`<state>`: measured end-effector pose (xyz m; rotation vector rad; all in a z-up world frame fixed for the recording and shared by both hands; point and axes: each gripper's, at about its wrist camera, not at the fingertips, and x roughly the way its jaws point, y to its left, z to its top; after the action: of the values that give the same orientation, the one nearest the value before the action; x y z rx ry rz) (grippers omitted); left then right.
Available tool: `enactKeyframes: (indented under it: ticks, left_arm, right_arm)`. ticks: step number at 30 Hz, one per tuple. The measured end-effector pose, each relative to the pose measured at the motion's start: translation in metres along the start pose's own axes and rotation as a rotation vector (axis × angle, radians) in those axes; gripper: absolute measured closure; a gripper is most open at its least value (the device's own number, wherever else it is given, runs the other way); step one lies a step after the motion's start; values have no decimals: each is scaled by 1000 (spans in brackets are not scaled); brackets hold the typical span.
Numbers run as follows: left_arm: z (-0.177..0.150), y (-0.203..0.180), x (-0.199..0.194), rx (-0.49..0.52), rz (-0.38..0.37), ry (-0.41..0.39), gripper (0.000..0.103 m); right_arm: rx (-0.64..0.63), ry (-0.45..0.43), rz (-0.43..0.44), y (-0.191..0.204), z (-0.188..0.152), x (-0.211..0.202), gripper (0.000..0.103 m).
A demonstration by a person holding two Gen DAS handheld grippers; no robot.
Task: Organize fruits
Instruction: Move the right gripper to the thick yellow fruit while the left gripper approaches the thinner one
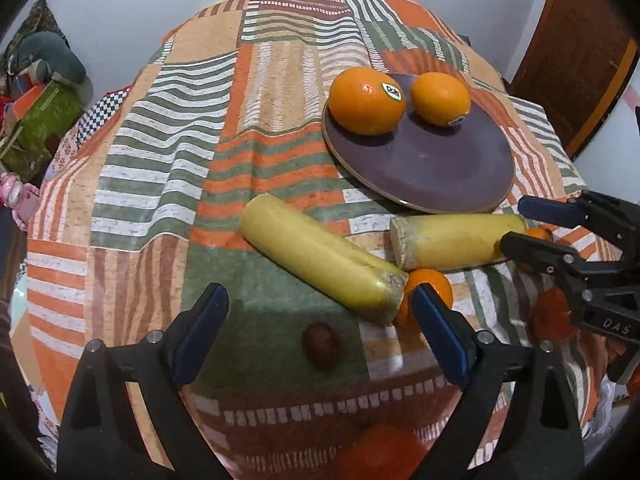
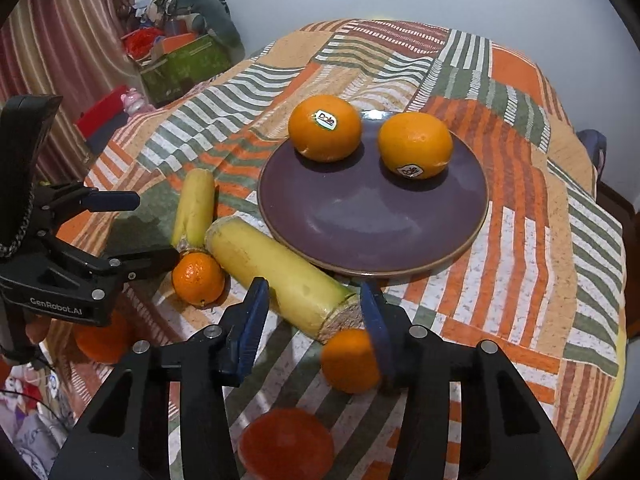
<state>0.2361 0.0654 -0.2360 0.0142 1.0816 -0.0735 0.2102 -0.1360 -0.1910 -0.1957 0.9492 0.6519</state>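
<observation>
Round table under a patchwork striped cloth [image 2: 520, 216]. A dark purple plate [image 2: 372, 224] sits toward the far side and carries two large oranges: one with its sticker facing up [image 2: 324, 128], the other with its sticker low on the near side [image 2: 415, 145]; the two are close but apart. Off the plate, on the cloth, lie two yellow banana pieces with cut ends: one [image 1: 320, 262] lies aslant ahead of the left gripper [image 1: 320, 312], the other [image 2: 280, 276] lies just beside the plate's near rim. A small mandarin [image 2: 198, 278] sits where the two pieces nearly meet, touching both. A second small mandarin [image 2: 350, 360] rests by the cut end of the nearer piece. Left gripper: jaws spread wide, nothing between the pads, a small dark red fruit [image 1: 322, 344] on the cloth below them (kind unclear). Right gripper [image 2: 316, 312]: jaws partly drawn in around the banana piece's cut end; whether the pads press on it cannot be told.
</observation>
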Motion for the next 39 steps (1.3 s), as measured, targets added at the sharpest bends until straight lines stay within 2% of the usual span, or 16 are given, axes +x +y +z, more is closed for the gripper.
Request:
enactKeyframes:
  ticks: [3,7,11,13,16,18,22,25,31,36,39]
  left_arm:
    - [1,5,3,-18,8,-9,7]
    - [1,20,8,-78,-47,6,6]
    - [-3,29,5,-89,-22,1,7]
    - [-6,36,2,-94,9,-4,10]
    - [-7,53,-4,-128,55,-9,22]
    - [-8,65,-5,-161,72,-8,22]
    - [-12,89,-4,-245,21,28,22]
    - [-13,84,-11,-233,16,10,22]
    - [2,52,-8,-151,-16,-4,22]
    - [9,33,7,-128,-56,29,22]
    - [10,27,10,-112,-39,9,21]
  right_arm:
    - [0,11,-2,-1,1,2,59]
    - [17,22,4,-2,2,2,59]
    - [29,31,20,1,3,2,63]
    - [34,40,55,3,4,2,66]
    - [15,46,67,13,6,3,66]
    - [3,50,90,20,7,3,66]
    - [-50,88,156,43,8,8,72]
    - [-101,80,107,54,8,14,73]
    - [-74,12,50,44,20,8,73]
    - [-80,59,27,33,20,16,72]
    - [-71,71,30,27,17,18,67]
